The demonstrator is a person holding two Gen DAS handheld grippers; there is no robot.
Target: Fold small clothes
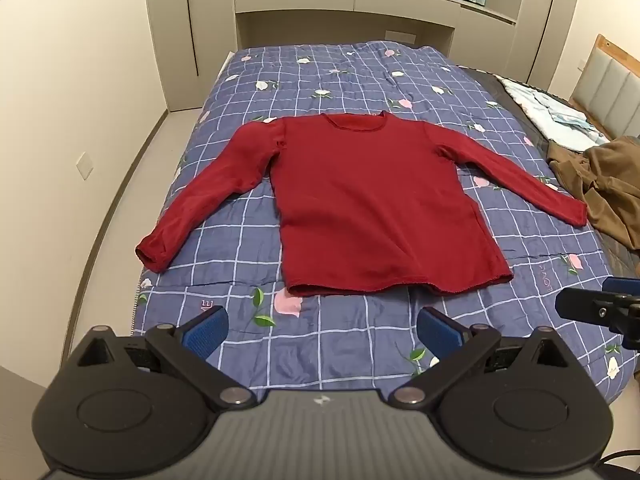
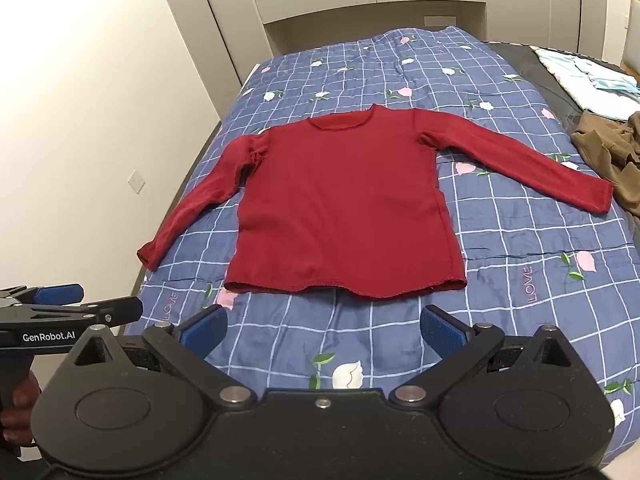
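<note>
A dark red long-sleeved top [image 1: 376, 200] [image 2: 340, 204] lies flat on the bed, neck away from me and both sleeves spread out to the sides. My left gripper [image 1: 320, 332] hovers open above the quilt just short of the hem, nothing between its blue pads. My right gripper [image 2: 324, 330] stands open the same way near the hem. The right gripper's tip [image 1: 596, 308] shows at the right edge of the left wrist view. In the right wrist view the left gripper [image 2: 68, 304] shows at the left edge, with a hand [image 2: 16, 412] on its handle.
The bed carries a blue checked quilt with flowers [image 1: 360, 80] [image 2: 500, 240]. A crumpled brown garment [image 1: 600, 188] [image 2: 608, 156] and a pale blue cloth [image 1: 552, 116] [image 2: 592, 76] lie at its right side. A wall [image 1: 80, 120] runs along the left, and a cabinet [image 1: 344, 8] stands behind.
</note>
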